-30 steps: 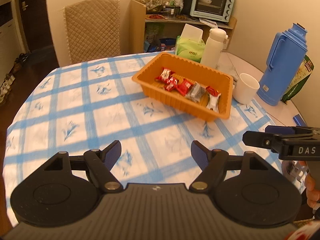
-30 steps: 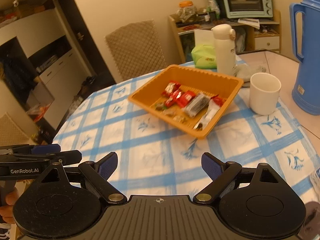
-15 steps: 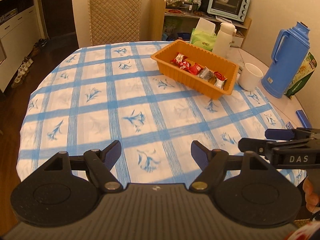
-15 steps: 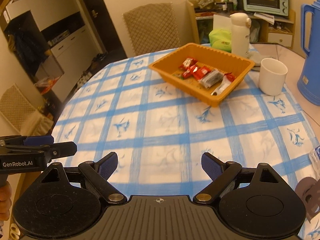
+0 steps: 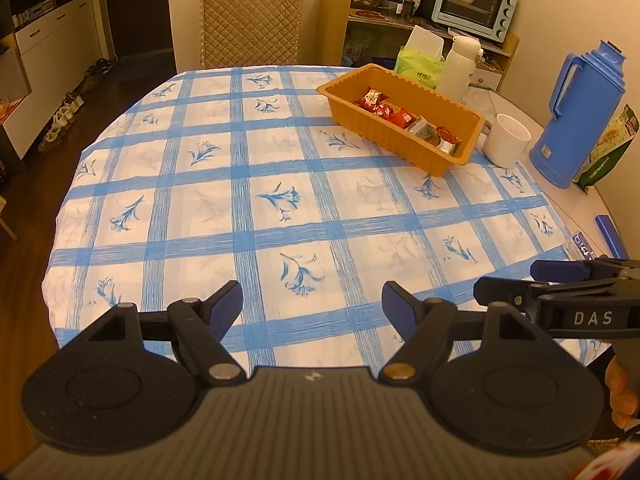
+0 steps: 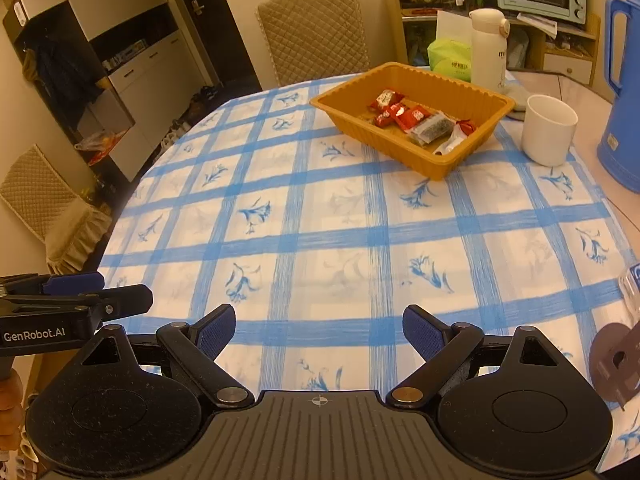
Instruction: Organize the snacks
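You held both the left gripper and the right gripper wide apart and empty, well short of the orange snack tray.

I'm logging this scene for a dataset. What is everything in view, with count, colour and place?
tray: one, orange, far right part of the table
snacks: several, mostly red wrappers, inside the tray
mug: one, white, right of the tray
jug: one, blue, beyond the mug
bottle: one, white, behind the tray
tissue pack: one, green, beside the bottle
tablecloth: one, blue-and-white check, covering the table
chair: one, beige quilted, far side
toaster oven: one, pale blue, on the shelf
left claw: open, empty
right claw: open, empty
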`<state>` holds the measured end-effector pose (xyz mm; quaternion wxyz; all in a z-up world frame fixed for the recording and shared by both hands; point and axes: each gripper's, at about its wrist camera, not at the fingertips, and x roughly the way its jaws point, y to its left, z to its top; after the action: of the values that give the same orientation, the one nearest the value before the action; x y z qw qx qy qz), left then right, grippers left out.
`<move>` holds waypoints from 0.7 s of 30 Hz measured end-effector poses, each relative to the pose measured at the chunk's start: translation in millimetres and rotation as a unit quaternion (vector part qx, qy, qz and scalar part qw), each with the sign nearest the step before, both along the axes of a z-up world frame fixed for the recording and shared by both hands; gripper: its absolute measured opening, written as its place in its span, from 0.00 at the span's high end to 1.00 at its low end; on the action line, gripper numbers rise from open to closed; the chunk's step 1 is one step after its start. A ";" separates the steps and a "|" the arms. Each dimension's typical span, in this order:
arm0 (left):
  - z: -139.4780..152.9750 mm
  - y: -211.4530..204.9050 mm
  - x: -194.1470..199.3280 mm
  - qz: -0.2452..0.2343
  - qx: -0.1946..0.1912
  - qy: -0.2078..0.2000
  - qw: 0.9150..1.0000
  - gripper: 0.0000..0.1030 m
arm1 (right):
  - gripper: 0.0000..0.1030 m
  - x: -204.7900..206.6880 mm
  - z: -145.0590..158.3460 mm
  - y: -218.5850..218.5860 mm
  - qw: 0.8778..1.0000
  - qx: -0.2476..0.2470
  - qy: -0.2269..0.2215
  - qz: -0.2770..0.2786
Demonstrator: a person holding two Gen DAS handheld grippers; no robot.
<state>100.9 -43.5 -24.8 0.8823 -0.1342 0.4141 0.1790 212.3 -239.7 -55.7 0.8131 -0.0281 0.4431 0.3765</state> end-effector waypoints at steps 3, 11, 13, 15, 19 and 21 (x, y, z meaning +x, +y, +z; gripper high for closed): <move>-0.8 -2.2 -2.5 0.000 0.001 0.001 1.000 0.27 | 0.12 -2.7 -0.5 -1.7 1.000 0.002 0.001 0.001; -1.4 -6.8 -5.2 -0.001 0.002 0.002 1.000 0.27 | 0.12 -5.3 0.3 -2.5 1.000 0.004 0.000 0.002; -1.4 -7.0 -5.6 -0.001 0.002 0.001 1.000 0.27 | 0.12 -5.9 0.4 -2.7 1.000 0.003 0.000 0.001; -1.2 -8.0 -7.0 -0.003 0.002 0.000 1.000 0.27 | 0.12 -6.3 0.7 -2.5 1.000 0.001 0.001 -0.001; -0.6 -8.9 -8.3 -0.005 0.002 0.000 1.000 0.27 | 0.12 -7.1 1.1 -2.4 1.000 0.000 0.001 -0.002; 0.0 -8.4 -8.3 -0.006 0.001 0.000 1.000 0.27 | 0.12 -7.3 1.1 -2.0 1.000 0.000 0.001 -0.002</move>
<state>92.6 -51.9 -24.8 0.8836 -0.1311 0.4143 0.1743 205.0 -241.7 -54.6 0.8134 -0.0268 0.4442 0.3747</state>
